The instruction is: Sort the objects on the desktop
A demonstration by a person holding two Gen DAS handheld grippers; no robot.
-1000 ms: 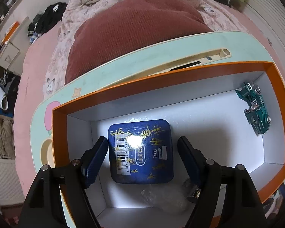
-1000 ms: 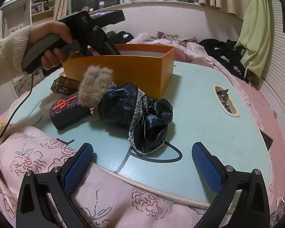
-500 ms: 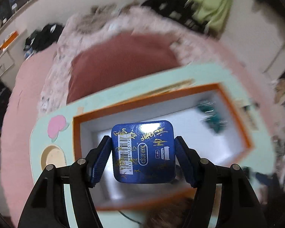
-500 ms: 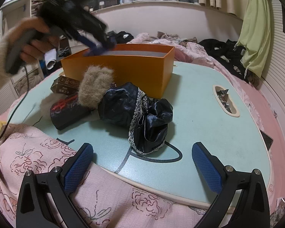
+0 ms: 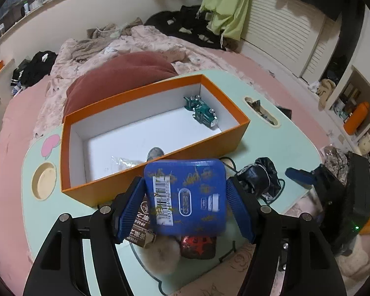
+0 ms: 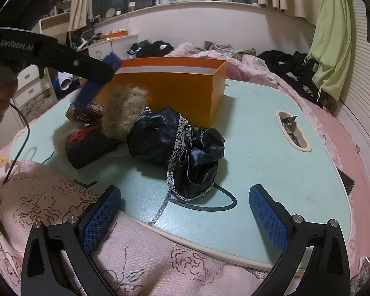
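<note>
Our left tool [image 5: 186,206] is clamped on the blue tin [image 5: 186,194], held above the tabletop [image 5: 283,145] clutter, at 6 o'clock of the orange box [image 5: 157,170]. In the box, a green toy car [image 5: 202,113] sits at 2 o'clock. Our right tool [image 6: 185,212] hangs at the near tabletop edge, fingers wide apart, holding nothing; black pouch [image 6: 182,148] lies at its 12 o'clock.
</note>
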